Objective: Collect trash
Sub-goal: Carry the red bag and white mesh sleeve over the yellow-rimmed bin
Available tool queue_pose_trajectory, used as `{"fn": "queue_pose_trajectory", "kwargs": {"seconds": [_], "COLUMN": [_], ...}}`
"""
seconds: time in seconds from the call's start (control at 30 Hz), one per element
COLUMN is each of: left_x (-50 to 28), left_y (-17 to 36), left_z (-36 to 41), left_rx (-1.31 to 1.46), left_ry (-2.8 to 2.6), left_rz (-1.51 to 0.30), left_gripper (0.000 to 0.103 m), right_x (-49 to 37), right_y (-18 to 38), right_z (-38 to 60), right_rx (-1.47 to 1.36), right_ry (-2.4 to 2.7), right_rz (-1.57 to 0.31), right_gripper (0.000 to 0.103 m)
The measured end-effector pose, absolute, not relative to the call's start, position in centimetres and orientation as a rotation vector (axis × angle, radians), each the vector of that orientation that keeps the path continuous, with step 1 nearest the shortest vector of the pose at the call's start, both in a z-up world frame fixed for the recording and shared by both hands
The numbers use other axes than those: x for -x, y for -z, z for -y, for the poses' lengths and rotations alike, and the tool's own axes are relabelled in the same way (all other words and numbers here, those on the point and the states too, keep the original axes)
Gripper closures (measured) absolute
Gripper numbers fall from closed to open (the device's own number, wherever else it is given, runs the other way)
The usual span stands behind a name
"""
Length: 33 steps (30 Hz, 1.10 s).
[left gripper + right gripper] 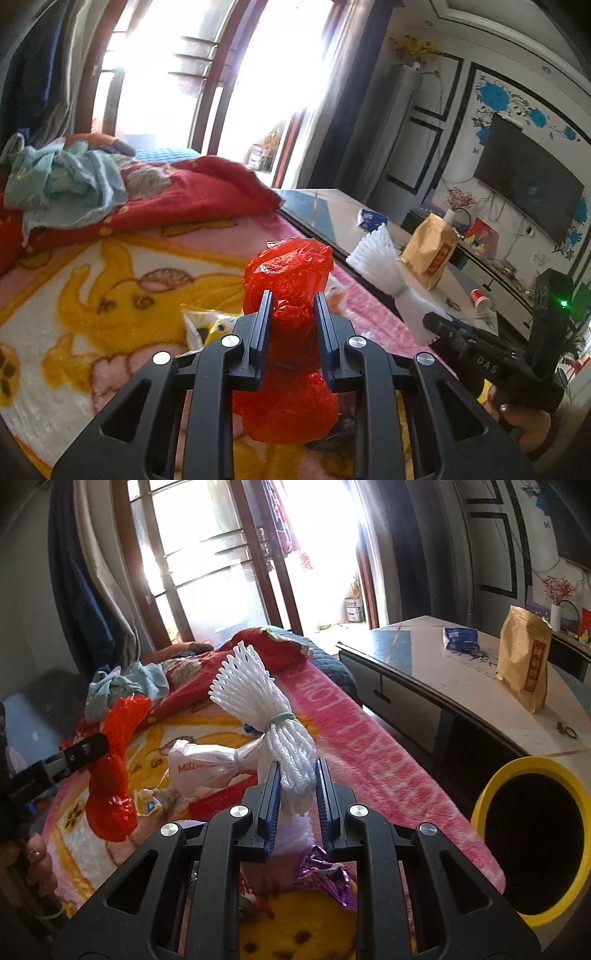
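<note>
A bed with a pink and yellow cartoon blanket (92,295), a rumpled red quilt (192,192), a wall-mounted television (528,192), and a tan paper bag (524,664) standing on a counter (424,653).

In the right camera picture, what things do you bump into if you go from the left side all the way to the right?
Red plastic bag → white plastic bag → white foam net bundle in the right hand-held gripper → blue packet on the table → brown paper pouch → yellow bin.
</note>
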State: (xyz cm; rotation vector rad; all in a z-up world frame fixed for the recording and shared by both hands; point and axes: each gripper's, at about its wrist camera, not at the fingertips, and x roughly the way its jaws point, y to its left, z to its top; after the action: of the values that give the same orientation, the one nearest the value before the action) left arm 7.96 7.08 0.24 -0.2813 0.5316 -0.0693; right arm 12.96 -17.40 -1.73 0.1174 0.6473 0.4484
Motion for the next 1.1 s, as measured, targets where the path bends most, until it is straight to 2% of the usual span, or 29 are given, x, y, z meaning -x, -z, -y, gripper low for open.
{"fn": "queue_pose_trajectory", "kwargs": {"seconds": [1.1], "left_x": [-11.9], "left_y": [-0.9], "left_z": [4.4], "left_rx": [0.186], "left_ry": [0.321], "left_rz": [-0.541], "left_gripper": [0.082], "right_x": [-11.9], "right_y": [1.6], "right_z": [28.5], "right_rx": [-0.209], "right_ry": [-0.177], "right_rz": [-0.629], "right_gripper": [0.09]}}
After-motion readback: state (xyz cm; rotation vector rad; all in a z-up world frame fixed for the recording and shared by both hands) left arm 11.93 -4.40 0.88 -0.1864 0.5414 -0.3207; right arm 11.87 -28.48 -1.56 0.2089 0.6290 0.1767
